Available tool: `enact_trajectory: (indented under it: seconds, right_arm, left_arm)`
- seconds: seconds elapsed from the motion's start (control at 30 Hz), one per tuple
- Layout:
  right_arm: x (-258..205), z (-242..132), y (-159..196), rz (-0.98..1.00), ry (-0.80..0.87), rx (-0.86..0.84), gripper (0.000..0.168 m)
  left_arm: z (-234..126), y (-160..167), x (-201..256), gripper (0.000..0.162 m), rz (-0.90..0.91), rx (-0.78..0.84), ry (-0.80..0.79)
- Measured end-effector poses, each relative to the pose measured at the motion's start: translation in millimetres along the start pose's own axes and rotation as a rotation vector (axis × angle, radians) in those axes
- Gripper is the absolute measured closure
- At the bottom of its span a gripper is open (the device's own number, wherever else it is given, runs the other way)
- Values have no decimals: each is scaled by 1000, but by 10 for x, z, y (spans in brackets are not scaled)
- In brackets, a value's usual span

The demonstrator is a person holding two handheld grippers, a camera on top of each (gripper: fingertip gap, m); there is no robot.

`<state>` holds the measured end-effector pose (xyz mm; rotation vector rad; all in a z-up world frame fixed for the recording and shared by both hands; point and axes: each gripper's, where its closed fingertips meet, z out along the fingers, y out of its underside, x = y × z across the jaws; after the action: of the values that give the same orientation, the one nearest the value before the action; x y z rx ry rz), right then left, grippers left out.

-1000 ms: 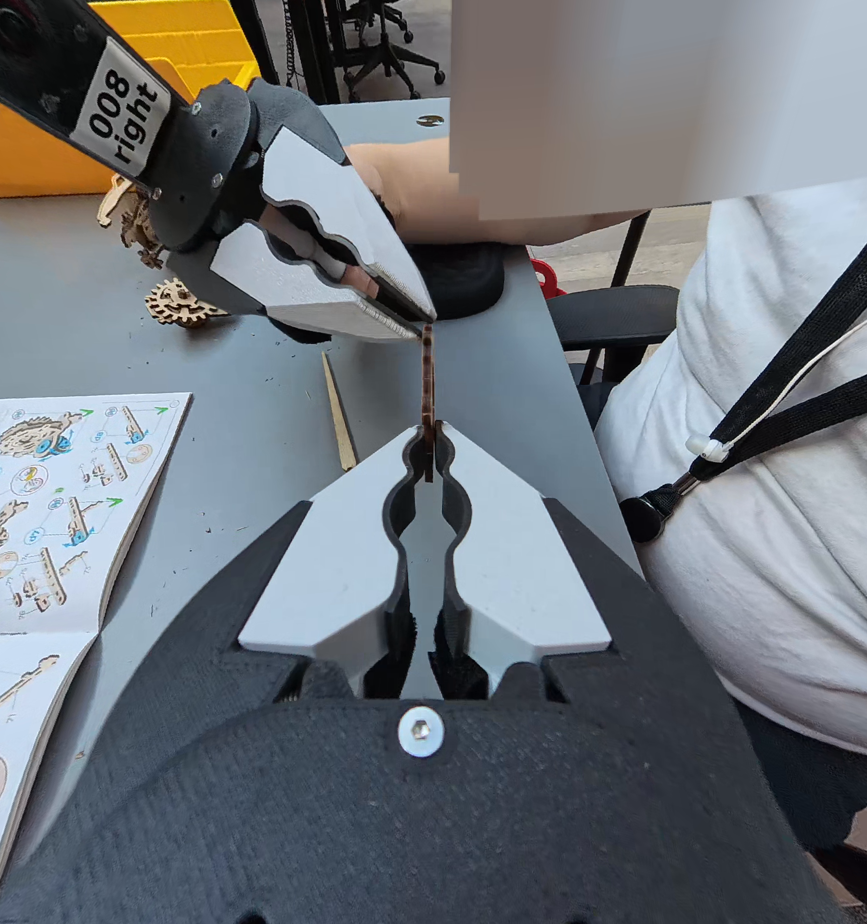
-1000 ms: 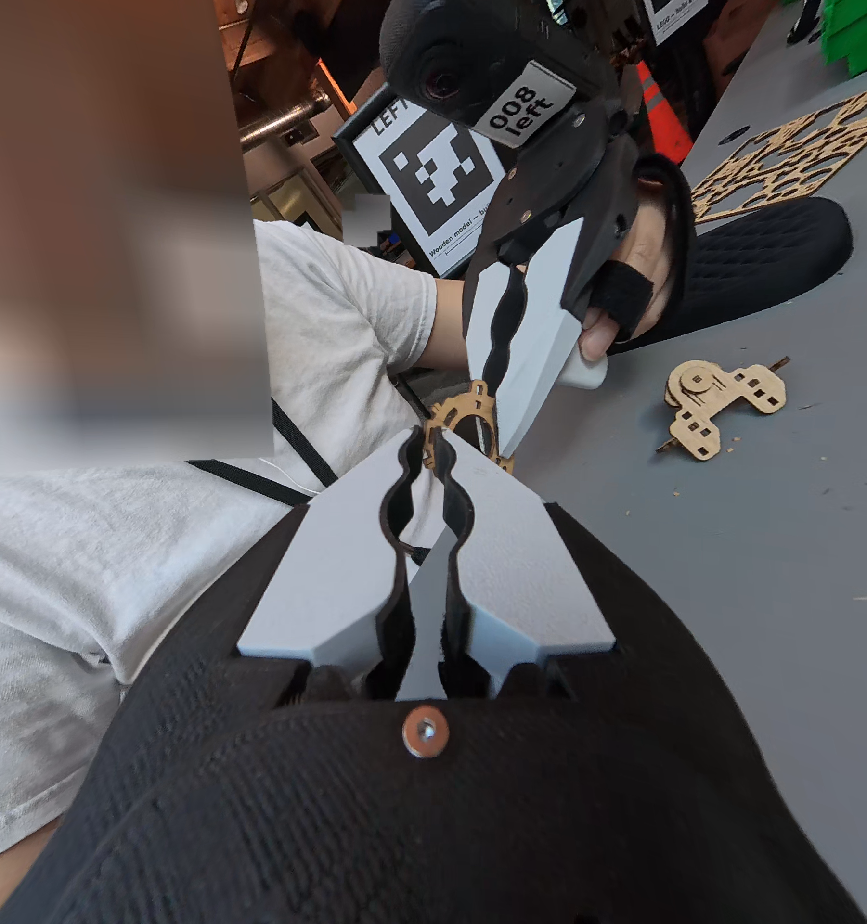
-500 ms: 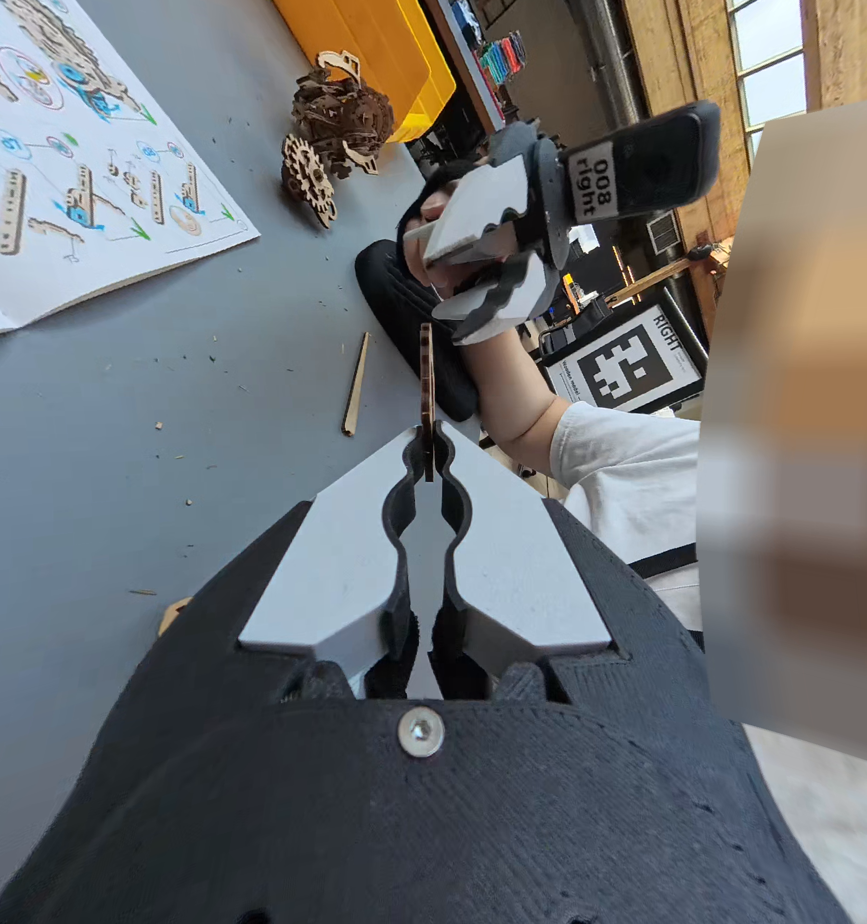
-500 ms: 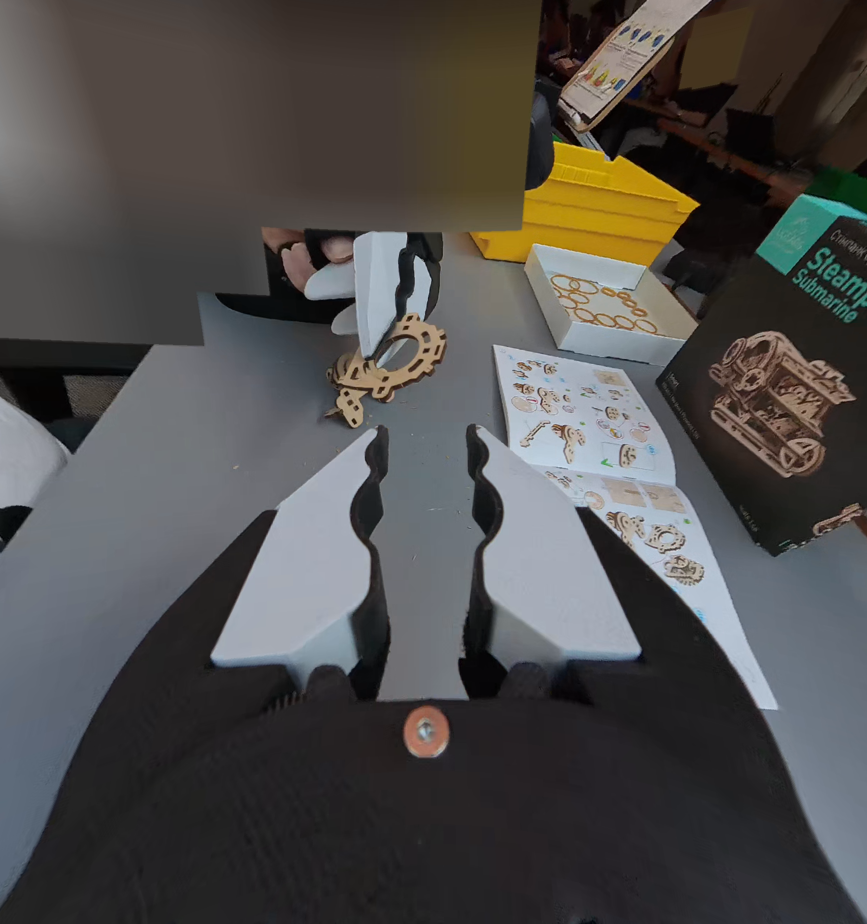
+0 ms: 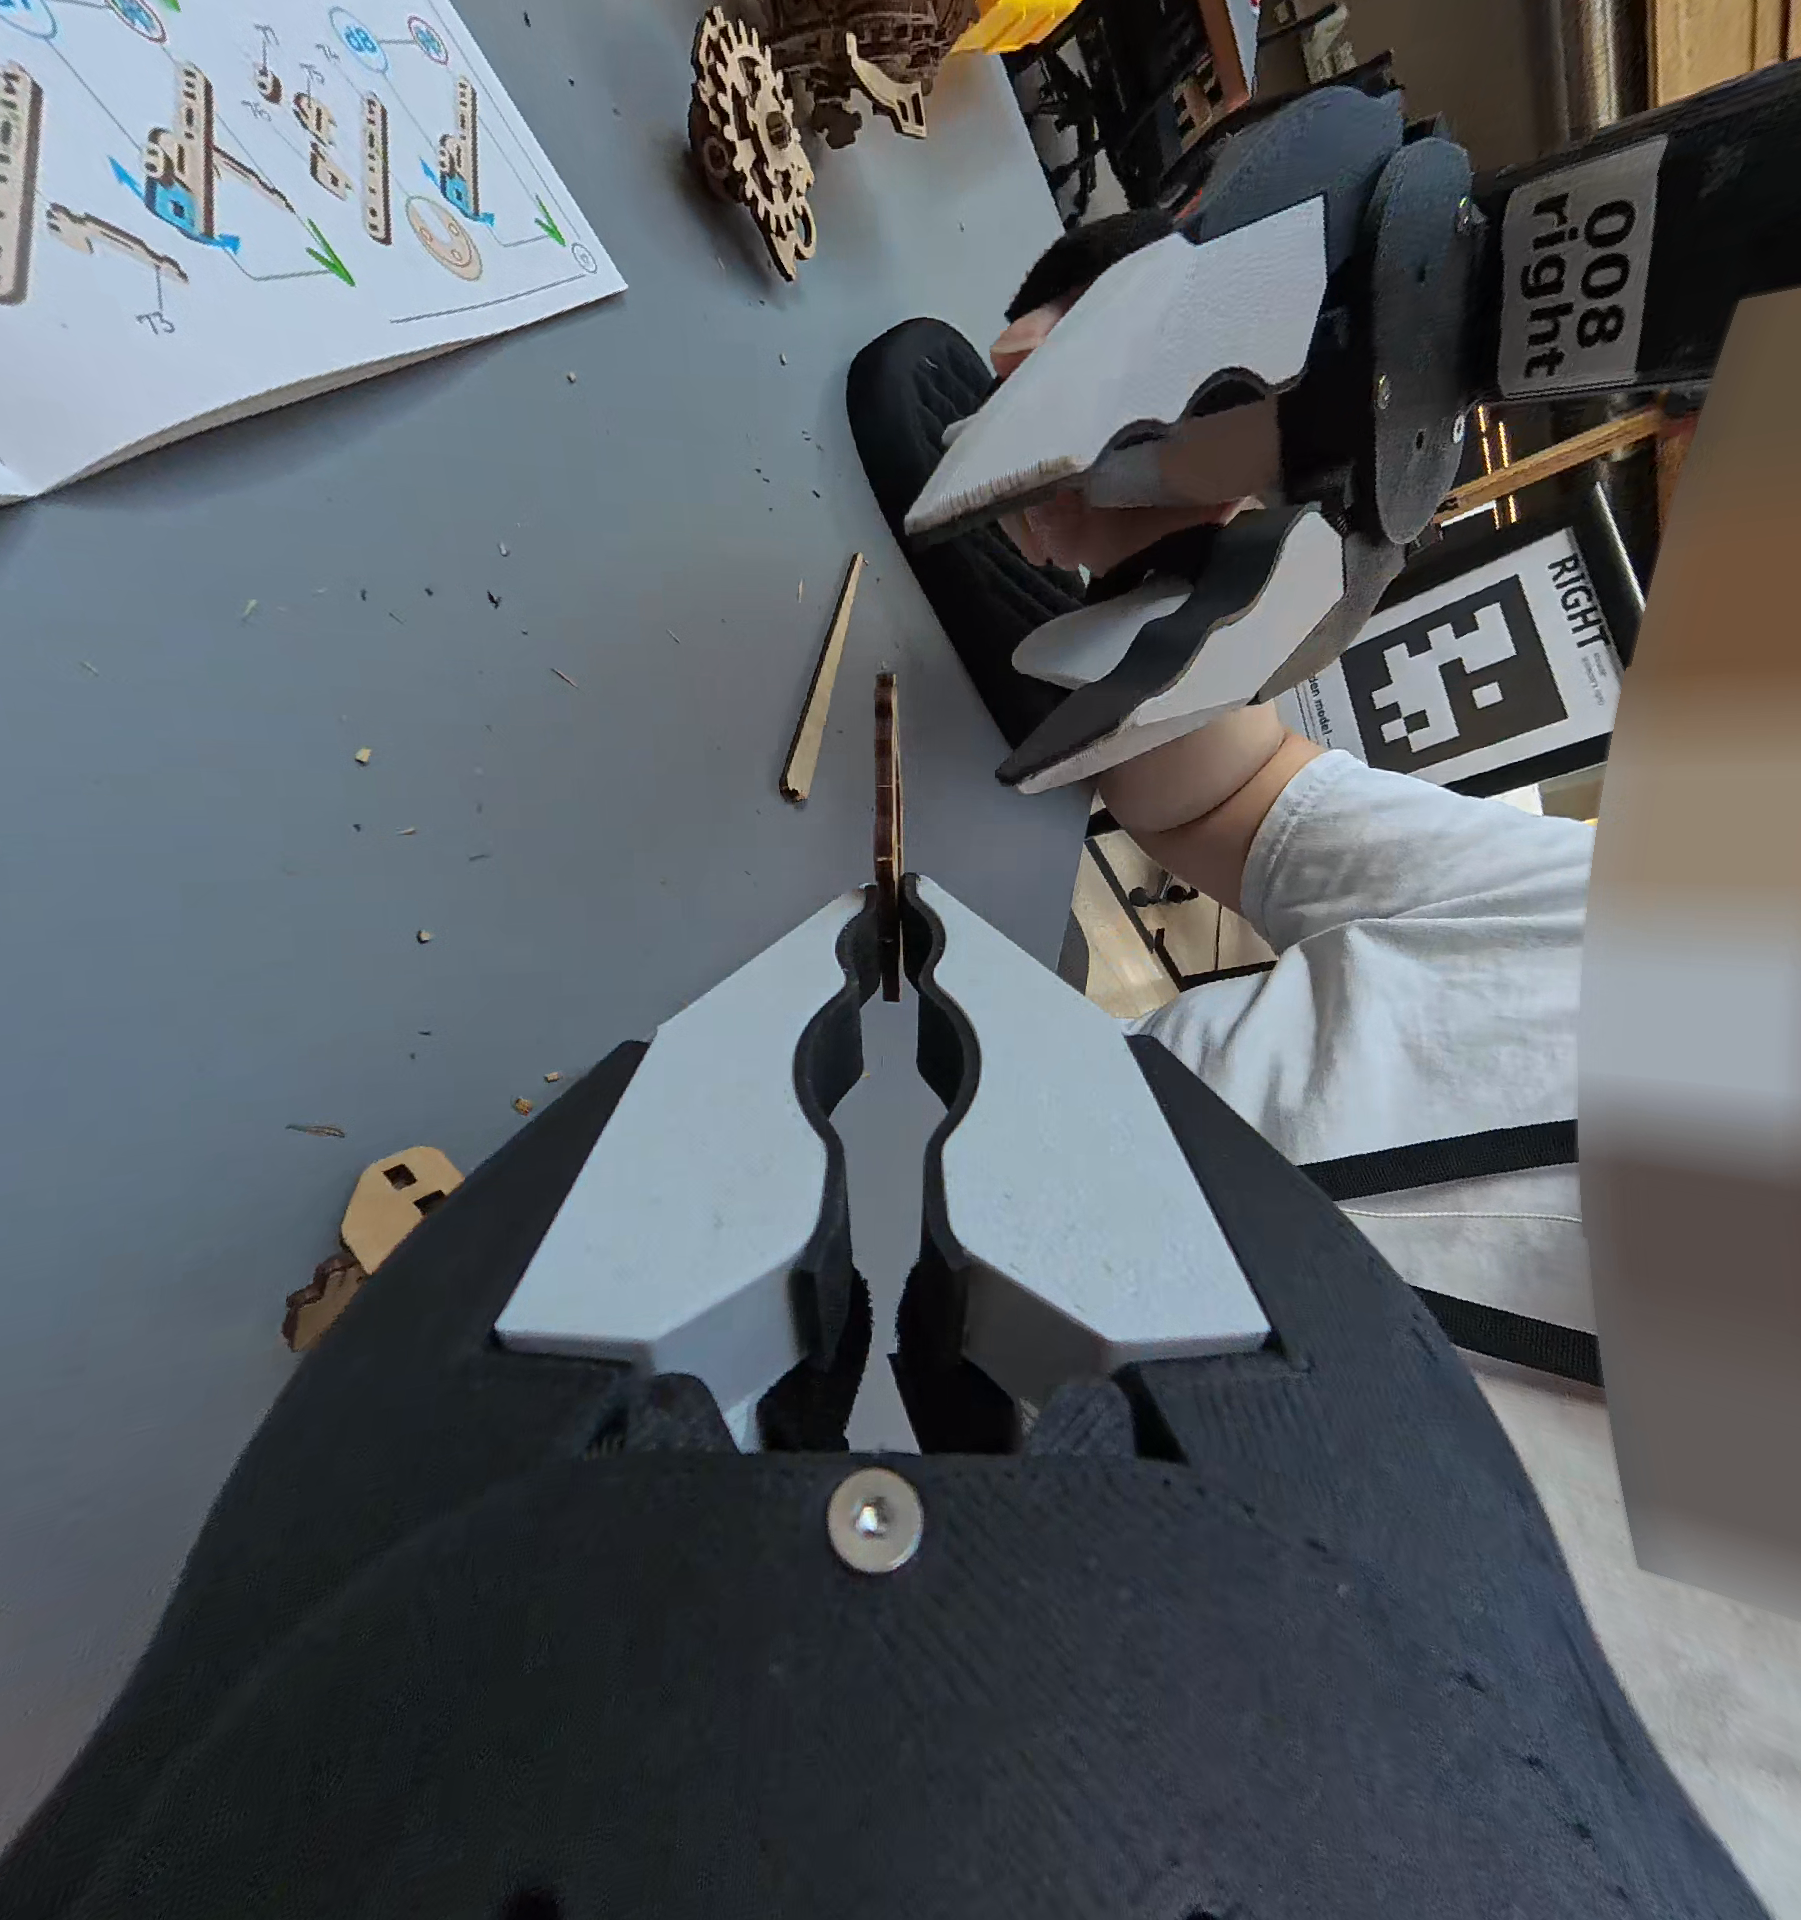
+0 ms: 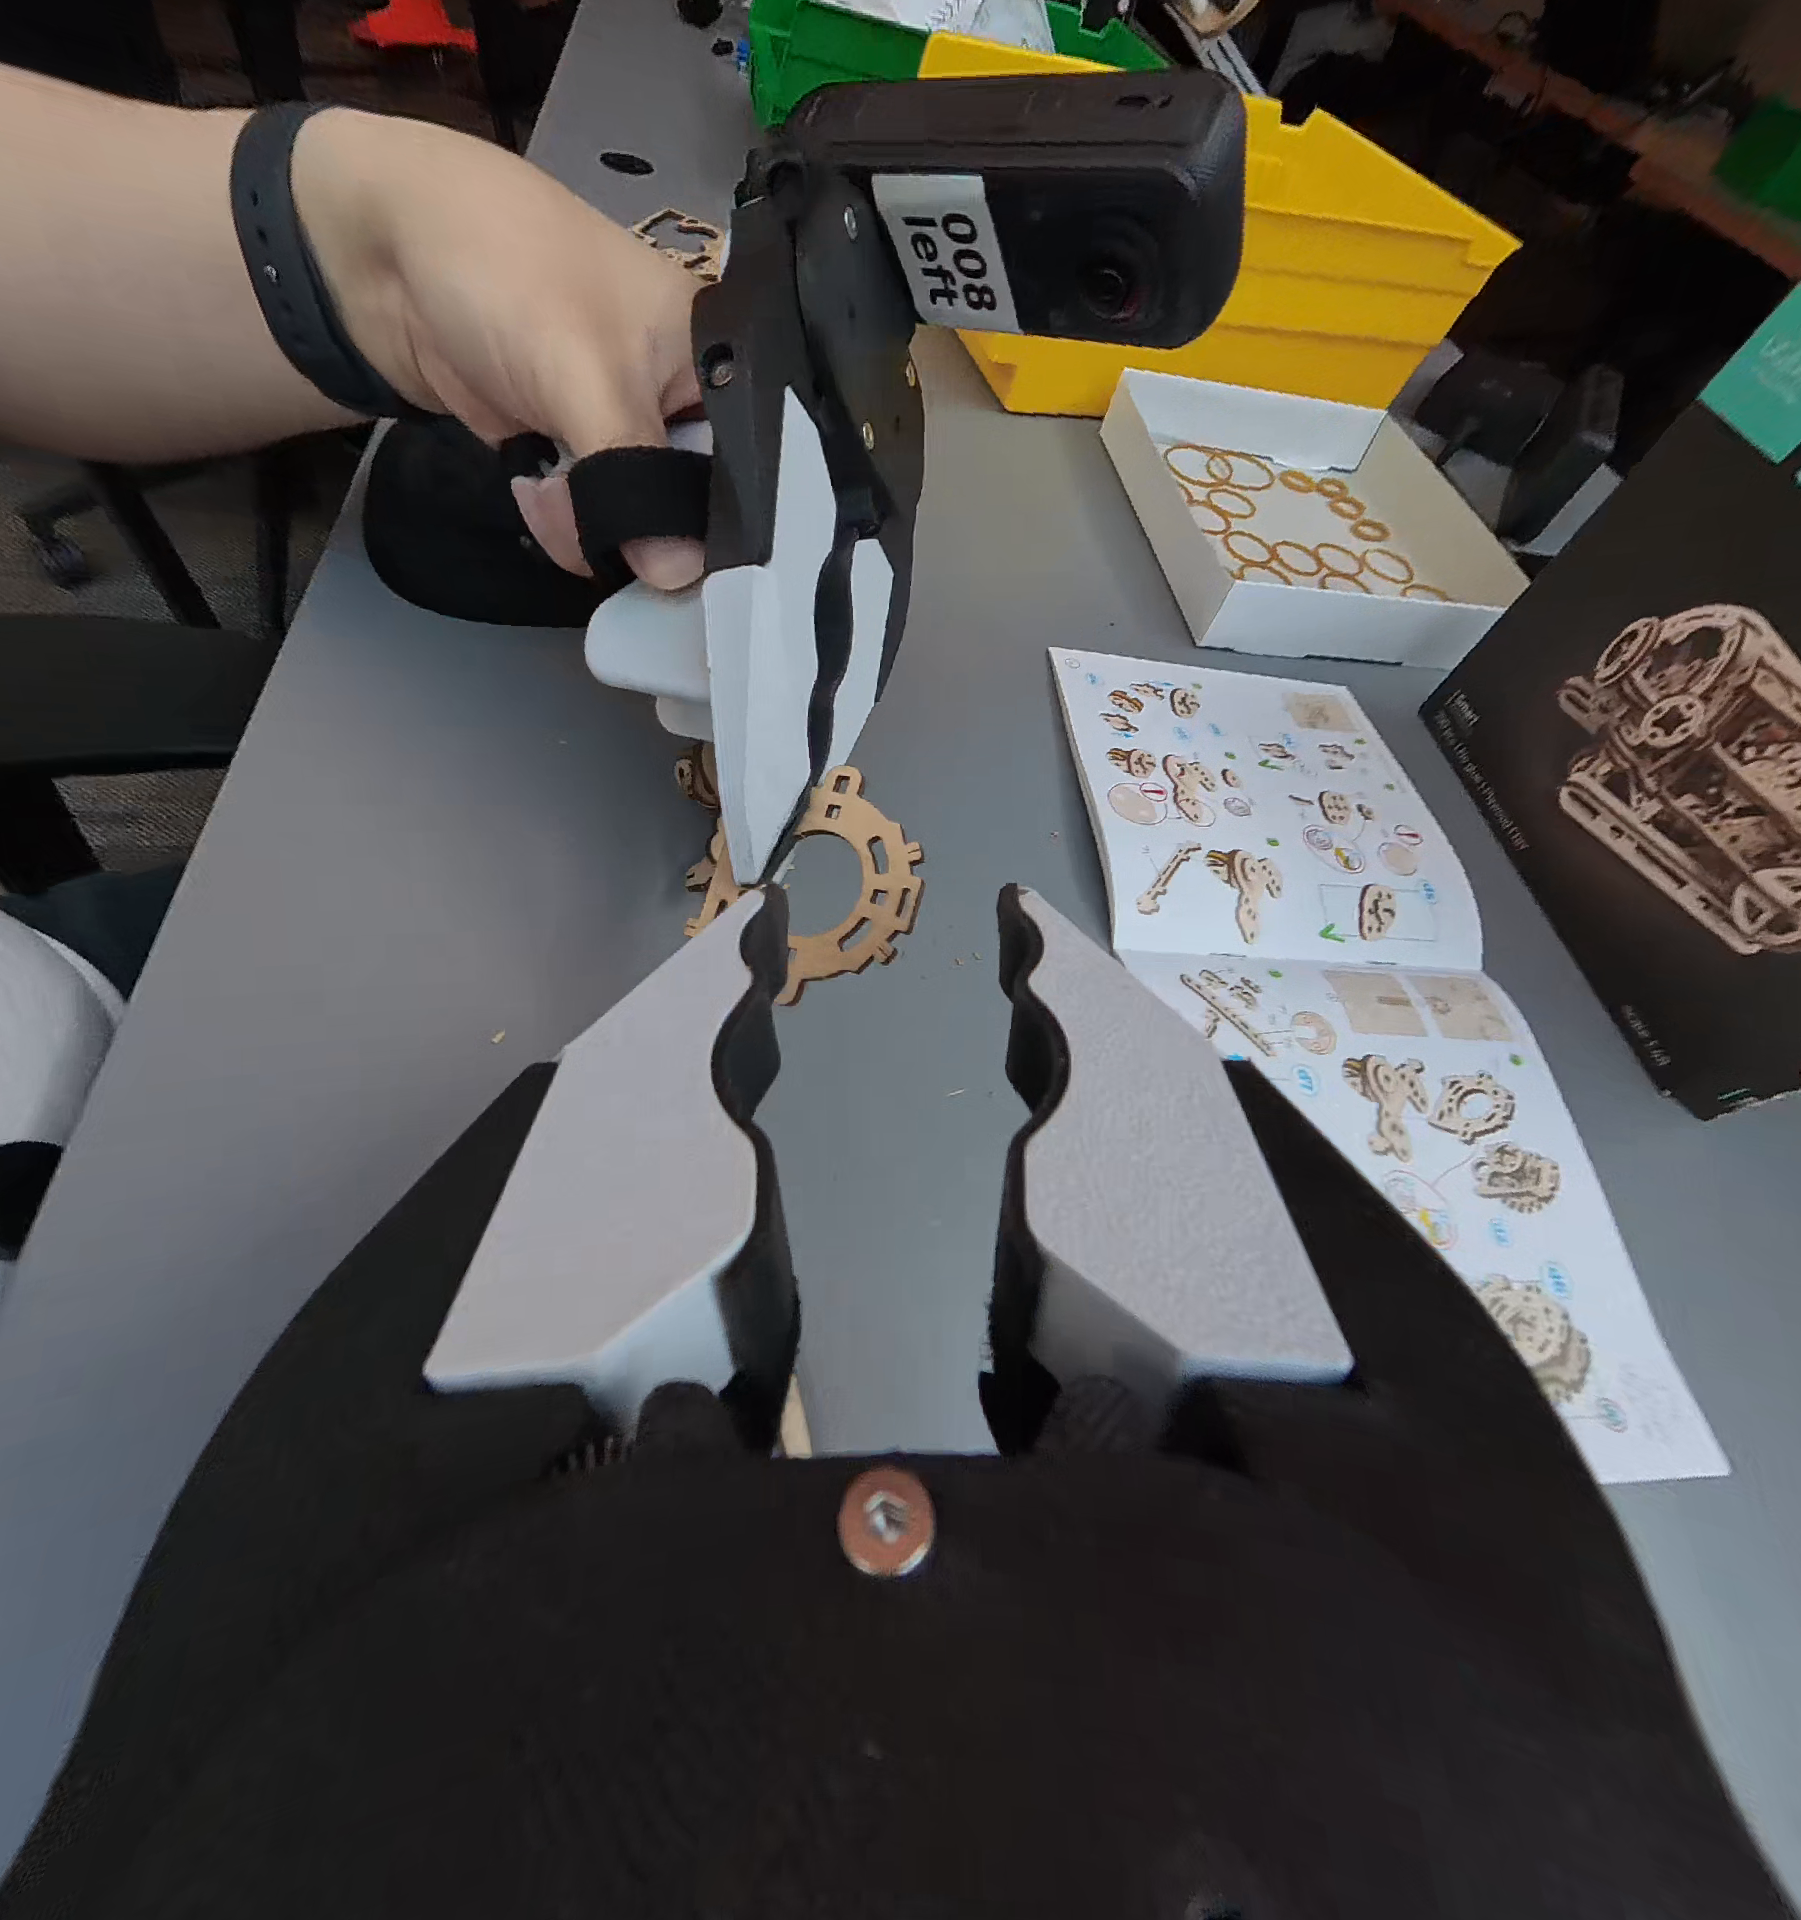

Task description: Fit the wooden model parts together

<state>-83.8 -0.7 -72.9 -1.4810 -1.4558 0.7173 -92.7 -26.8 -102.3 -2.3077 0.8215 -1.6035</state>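
My left gripper (image 5: 885,896) pinches the toothed wooden ring (image 6: 854,883) over the grey table (image 6: 439,831); my right gripper (image 6: 885,914) gapes empty; booklet (image 6: 1291,862) and yellow bins (image 6: 1322,281) beyond.

Counting two grippers: the left gripper (image 5: 885,894) and the right gripper (image 6: 885,904). Tallying wooden pieces: one toothed wooden ring (image 6: 880,883), one flat piece with square holes (image 5: 387,1205), one assembled gear cluster (image 5: 761,135), one thin wooden sliver (image 5: 823,675). Adding one open instruction booklet (image 6: 1291,935), one dark printed box (image 6: 1706,779), one white tray (image 6: 1332,623) of overlapping rings, too tangled for counting. Noting one yellow bin (image 6: 1343,260), one green bin (image 6: 823,42), and two black palm pads (image 5: 906,416), one showing in each view.
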Motion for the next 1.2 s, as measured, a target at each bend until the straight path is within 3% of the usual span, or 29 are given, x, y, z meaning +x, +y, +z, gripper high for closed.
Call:
enact_trajectory:
  seconds: [0.2,0.4,0.57,0.63,0.7,0.73,0.8,0.83,1.03,1.1,1.2]
  right_arm:
    - [-40,152,166,81,-34,-113,140]
    - [-356,227,263,262,-343,-128,146]
    - [-548,208,76,489,-639,-119,146]
    - [-580,222,112,477,-700,-192,165]
    - [-556,259,98,476,-716,-209,167]
    - [-517,281,76,483,-709,-197,167]
    - [-403,310,-19,538,-689,-117,167]
    - [-348,302,-73,587,-692,-69,167]
    - [-235,247,-196,706,-717,46,167]
    - [-236,281,-246,710,-711,68,167]
    - [-146,330,-311,723,-668,130,166]
  left_arm:
    - [64,65,8,162,51,-62,-39]
    - [61,259,14,162,184,-178,-83]
    - [8,404,87,162,210,-271,-67]
    - [-28,421,80,162,230,-303,-80]
    - [-75,395,39,162,246,-307,-116]
    - [-107,356,21,161,243,-286,-133]
    - [-204,236,-17,134,215,-190,-157]
    - [-260,195,-16,130,197,-138,-149]
    - [-405,68,139,144,124,144,37]
    - [-419,32,167,162,128,179,73]
    - [-510,-62,160,162,118,234,80]
